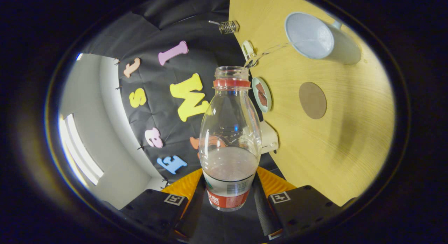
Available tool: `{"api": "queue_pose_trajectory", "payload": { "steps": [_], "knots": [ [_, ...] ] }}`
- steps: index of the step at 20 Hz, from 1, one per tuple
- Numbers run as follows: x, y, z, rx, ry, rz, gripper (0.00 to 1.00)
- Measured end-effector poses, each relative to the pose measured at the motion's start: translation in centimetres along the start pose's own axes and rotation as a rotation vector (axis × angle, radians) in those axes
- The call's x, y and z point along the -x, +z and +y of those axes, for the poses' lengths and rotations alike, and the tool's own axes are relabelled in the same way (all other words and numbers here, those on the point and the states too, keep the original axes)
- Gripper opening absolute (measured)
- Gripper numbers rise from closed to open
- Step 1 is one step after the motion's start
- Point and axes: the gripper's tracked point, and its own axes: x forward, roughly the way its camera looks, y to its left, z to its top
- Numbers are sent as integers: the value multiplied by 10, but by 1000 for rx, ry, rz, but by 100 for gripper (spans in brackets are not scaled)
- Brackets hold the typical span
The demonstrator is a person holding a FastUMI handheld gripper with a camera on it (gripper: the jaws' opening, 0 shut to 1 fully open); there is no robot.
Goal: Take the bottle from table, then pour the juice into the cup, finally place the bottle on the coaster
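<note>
The tool (229, 196) grips the bottle (230, 132), both fingers pressed on its labelled base; label text unreadable. The tilted bottle holds pale liquid, a thin stream (267, 53) arcing into the cup (309, 35) on the surface (350, 132). The coaster (312, 100) lies nearby.

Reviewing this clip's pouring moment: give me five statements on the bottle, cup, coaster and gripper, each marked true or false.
1. The gripper is shut on the bottle. True.
2. The bottle's cap is still on. False: its mouth is open.
3. A stream of liquid runs from the bottle's mouth into the cup. True.
4. The bottle is empty. False: liquid is left in its lower part.
5. The cup stands on the round brown coaster. False: the coaster lies bare on the wooden table, apart from the cup.
</note>
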Motion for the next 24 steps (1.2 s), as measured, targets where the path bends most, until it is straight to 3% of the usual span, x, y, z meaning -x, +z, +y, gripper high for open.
{"api": "queue_pose_trajectory", "payload": {
  "steps": [24],
  "knots": [
    [2,-5,20,-106,43,2,73]
  ]
}}
